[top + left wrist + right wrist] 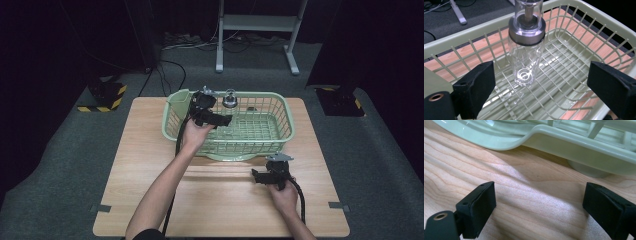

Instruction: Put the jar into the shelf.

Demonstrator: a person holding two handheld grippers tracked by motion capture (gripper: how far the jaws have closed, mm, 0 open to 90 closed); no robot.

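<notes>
The left gripper (220, 120) is hovering wide open, holding nothing, inside the green basket (282, 117). The glass bottle (525, 50) is standing upright just ahead, between its jaws' line. The right gripper (257, 176) is waiting open and empty above the wooden table (140, 150); grey carpet is lying around.

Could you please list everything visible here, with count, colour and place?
Basket: one, pale green, on the far half of the table.
Glass bottle: one, clear with a steel collar, standing inside the basket near its far wall.
Table: one, light wood.
Frame: one, white, on the floor behind the table.
Left tool: black, open, over the basket and short of the bottle.
Right tool: black, open, over bare table beside the basket.
</notes>
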